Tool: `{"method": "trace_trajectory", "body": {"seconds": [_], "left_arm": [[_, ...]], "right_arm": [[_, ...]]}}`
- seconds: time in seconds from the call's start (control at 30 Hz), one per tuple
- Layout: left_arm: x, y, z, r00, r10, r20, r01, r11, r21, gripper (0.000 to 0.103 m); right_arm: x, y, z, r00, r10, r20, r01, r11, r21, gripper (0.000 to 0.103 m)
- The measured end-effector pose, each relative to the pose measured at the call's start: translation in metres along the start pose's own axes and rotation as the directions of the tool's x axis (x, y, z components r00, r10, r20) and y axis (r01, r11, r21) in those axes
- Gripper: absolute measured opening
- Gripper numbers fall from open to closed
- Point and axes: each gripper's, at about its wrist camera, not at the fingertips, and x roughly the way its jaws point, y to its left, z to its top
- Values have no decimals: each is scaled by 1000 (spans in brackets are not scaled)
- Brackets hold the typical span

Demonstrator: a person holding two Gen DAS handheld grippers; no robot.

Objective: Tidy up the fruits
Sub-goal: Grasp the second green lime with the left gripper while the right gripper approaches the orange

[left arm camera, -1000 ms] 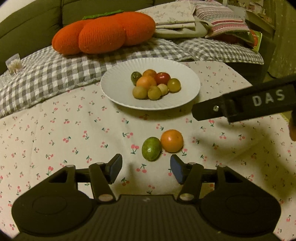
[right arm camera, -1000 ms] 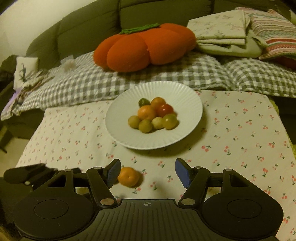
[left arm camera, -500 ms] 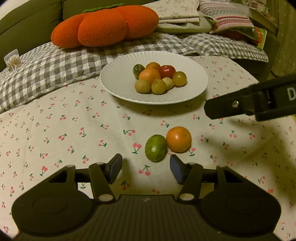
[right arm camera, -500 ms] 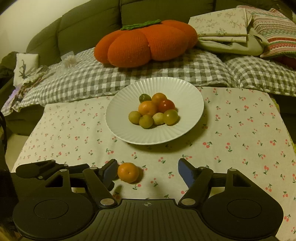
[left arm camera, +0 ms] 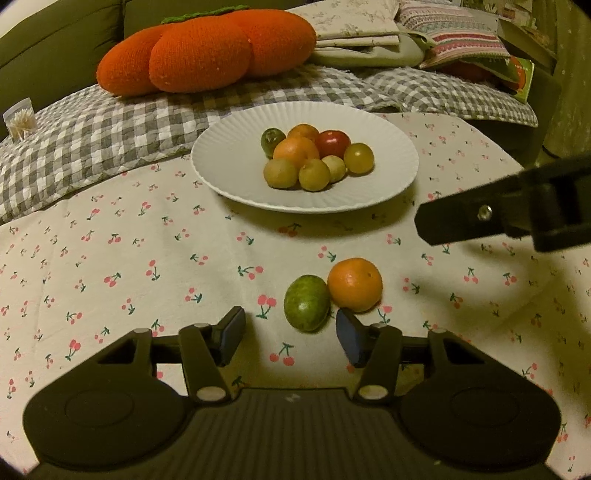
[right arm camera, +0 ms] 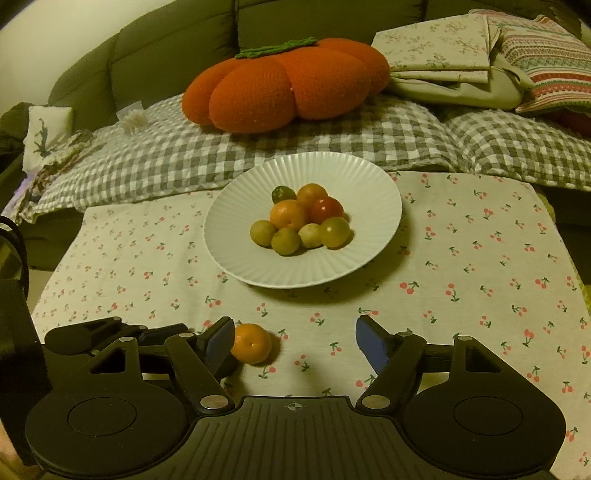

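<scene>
A white ribbed plate holds a pile of several small fruits. On the cherry-print cloth a green fruit and an orange lie side by side in front of the plate. My left gripper is open and empty, just short of the green fruit. My right gripper is open and empty, and the orange sits beside its left fingertip. The right gripper's finger shows in the left wrist view. The green fruit is hidden in the right wrist view.
A sofa with a grey checked blanket lies behind the cloth. An orange pumpkin cushion and folded fabrics rest on it. The left gripper's body shows at the left in the right wrist view.
My left gripper has moved forward toward the green fruit and the orange. My right gripper has opened wider and shifted slightly. No fruit has moved.
</scene>
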Motion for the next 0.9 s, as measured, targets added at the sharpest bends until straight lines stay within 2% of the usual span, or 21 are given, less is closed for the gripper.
{"method": "trace_trajectory", "body": {"seconds": [0.23, 0.3, 0.37, 0.47, 0.6, 0.73, 0.9], "left_arm": [[3, 3, 1, 1000, 1, 7, -1, 1000, -17, 46], [4, 2, 1, 1000, 3, 15, -3, 1000, -9, 39], [4, 1, 1, 1000, 5, 17, -5, 1000, -4, 26], [1, 6, 1, 1000, 26, 1, -26, 999, -25, 26], [-8, 23, -1, 998, 63, -30, -66, 993, -102, 26], [-19, 46, 1, 997, 69, -39, -76, 974, -213, 26], [-27, 62, 4, 996, 88, -29, -92, 955, -281, 26]], "right_arm": [[0, -1, 0, 1000, 0, 0, 0, 1000, 0, 74], [0, 0, 0, 1000, -1, 0, 1, 1000, 0, 74], [0, -1, 0, 1000, 0, 0, 0, 1000, 0, 74], [0, -1, 0, 1000, 0, 1, 0, 1000, -2, 74], [3, -3, -1, 1000, -1, 3, 1, 1000, -4, 74], [14, 2, -4, 1000, 9, -7, -9, 1000, -26, 74], [33, 18, -11, 999, 25, -40, -28, 997, -76, 74]]}}
